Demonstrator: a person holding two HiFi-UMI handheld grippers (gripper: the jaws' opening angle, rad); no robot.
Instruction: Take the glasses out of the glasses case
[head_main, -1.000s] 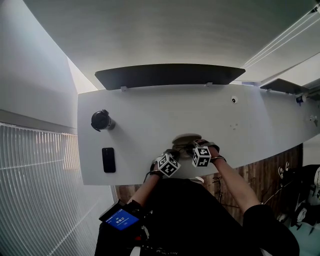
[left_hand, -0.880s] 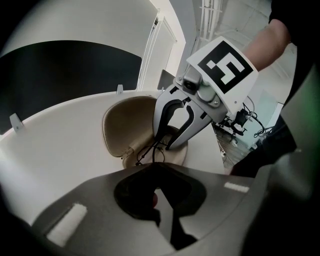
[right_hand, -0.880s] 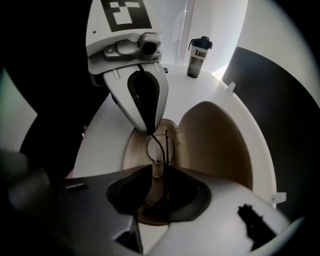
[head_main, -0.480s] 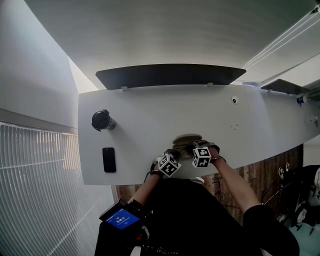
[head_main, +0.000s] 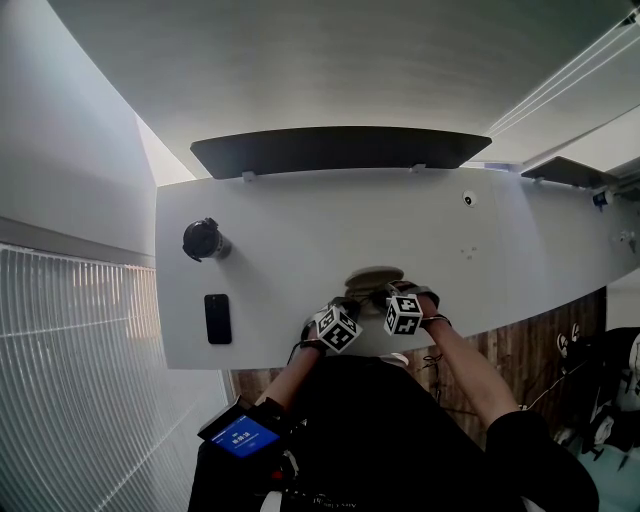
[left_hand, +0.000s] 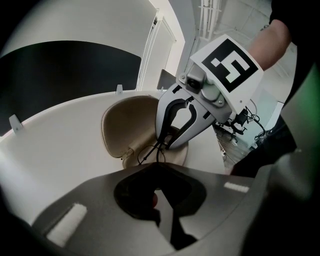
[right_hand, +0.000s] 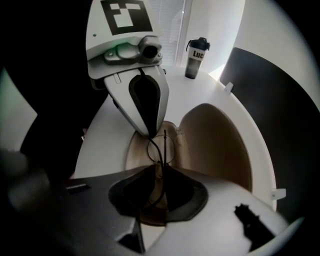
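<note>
Beige glasses case (right_hand: 215, 145); black wire-rimmed glasses (right_hand: 164, 147); white table (head_main: 300, 230)

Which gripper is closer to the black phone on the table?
Left. The left gripper is at the glasses case, to the right of the phone. The right gripper is at the case too, but on its far side, farther from the phone.

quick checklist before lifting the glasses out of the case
1. Lid open: ok, the glasses case lies open.
2. Right gripper grip: ok, jaws closed on the glasses wire frame.
3. Left gripper grip: cannot tell, tips are together at the frame but a pinch is unclear.
4. Glasses out: not ok, the frame sits in the case's lower half.
5. Clutter nearby: ok, bottle and phone are far off.
</note>
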